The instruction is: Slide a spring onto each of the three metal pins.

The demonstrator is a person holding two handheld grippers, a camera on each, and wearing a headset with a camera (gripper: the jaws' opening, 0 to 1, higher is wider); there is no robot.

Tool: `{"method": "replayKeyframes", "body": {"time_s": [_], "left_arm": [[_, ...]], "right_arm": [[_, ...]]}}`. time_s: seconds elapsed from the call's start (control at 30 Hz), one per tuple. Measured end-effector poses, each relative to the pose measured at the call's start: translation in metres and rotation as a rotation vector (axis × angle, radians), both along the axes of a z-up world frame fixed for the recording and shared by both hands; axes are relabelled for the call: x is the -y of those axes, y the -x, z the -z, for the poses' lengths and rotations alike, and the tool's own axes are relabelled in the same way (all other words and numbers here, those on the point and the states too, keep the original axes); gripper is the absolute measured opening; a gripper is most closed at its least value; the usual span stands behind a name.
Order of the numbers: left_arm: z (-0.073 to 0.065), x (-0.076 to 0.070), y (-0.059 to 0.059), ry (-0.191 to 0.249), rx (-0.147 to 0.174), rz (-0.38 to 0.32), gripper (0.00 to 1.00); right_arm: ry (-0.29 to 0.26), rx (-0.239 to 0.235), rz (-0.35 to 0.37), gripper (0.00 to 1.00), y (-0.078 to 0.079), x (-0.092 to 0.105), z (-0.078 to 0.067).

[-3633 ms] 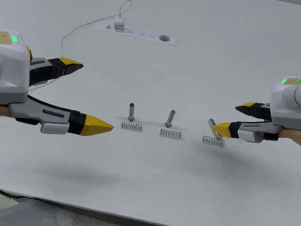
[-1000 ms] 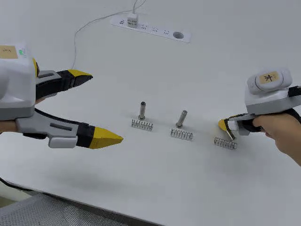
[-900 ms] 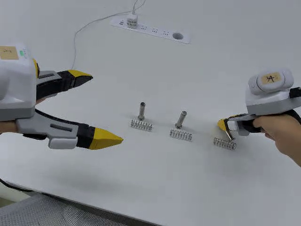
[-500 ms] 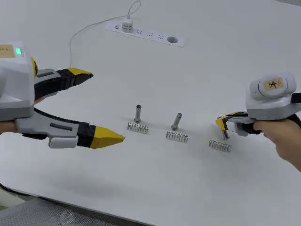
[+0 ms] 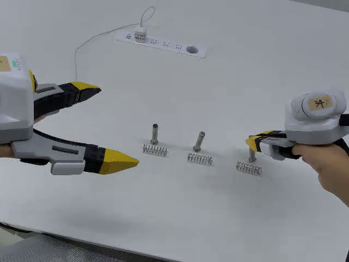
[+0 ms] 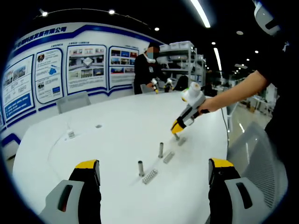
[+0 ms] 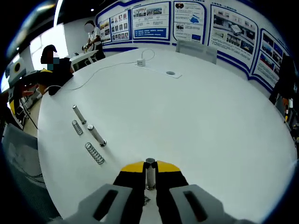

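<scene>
At a broad white table, bare surface open all round the work, near edge curving across the bottom of the head view.

At left, the left hand-held gripper, jaws spread wide, held level above the table and well apart from the parts, body cut off by the frame edge.

At right, the right hand-held gripper, wrapped from behind by a hand partly out of frame, clamped on the right pin. Pin upright, foot at or just above the table; contact hard to make out.

Far back, a power strip with a white cable plugged in.

Mid-table in a row, left pin and middle pin, both standing upright.

Lying flat just in front of each pin: left spring, middle spring, right spring.

In the right gripper view, right pin pinched between the yellow tips, lower end hidden.
</scene>
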State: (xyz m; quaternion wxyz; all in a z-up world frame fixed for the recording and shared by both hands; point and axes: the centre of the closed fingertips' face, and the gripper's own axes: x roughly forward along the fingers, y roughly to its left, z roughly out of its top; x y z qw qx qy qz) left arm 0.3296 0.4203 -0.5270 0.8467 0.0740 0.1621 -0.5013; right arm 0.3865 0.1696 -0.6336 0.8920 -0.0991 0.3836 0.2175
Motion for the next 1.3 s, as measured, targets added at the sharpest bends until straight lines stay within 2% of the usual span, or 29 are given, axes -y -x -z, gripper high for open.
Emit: {"method": "replayKeyframes", "body": {"time_s": [0.1,0.2,0.43,0.47,0.53,0.6,0.63,0.9,1.03,1.3], "left_arm": [[-0.001,0.003,0.002,0.002,-0.001,0.004,0.99],[-0.002,0.006,0.004,0.003,0.000,0.009,0.99],[-0.005,0.009,0.004,0.004,0.002,0.015,0.99],[-0.006,0.010,0.004,0.005,0.003,0.014,0.99],[-0.007,0.010,0.004,0.007,0.002,0.013,0.98],[-0.007,0.011,0.005,0.004,0.000,0.015,0.98],[-0.006,0.011,0.006,0.001,-0.002,0.017,0.98],[-0.003,0.014,0.010,-0.013,-0.008,0.028,0.98],[-0.002,0.016,0.011,-0.016,-0.009,0.037,0.98],[-0.006,0.021,0.012,-0.008,0.003,0.044,0.98]], "right_arm": [[-0.008,0.023,0.008,0.08,0.001,0.001,-0.001],[-0.045,0.061,0.017,0.08,0.001,-0.001,-0.004],[-0.080,0.101,0.019,0.08,0.004,-0.003,-0.004],[-0.099,0.131,0.012,0.08,0.003,-0.006,-0.006],[-0.118,0.160,0.014,0.08,0.005,-0.007,-0.007],[-0.129,0.165,0.011,0.08,0.007,-0.006,-0.004],[-0.155,0.188,0.013,0.08,0.007,-0.008,-0.006],[-0.127,0.195,-0.008,0.08,0.013,-0.004,-0.005],[-0.134,0.190,-0.001,0.09,0.015,-0.004,-0.005],[-0.120,0.174,0.014,0.09,0.017,-0.002,-0.005]]}}
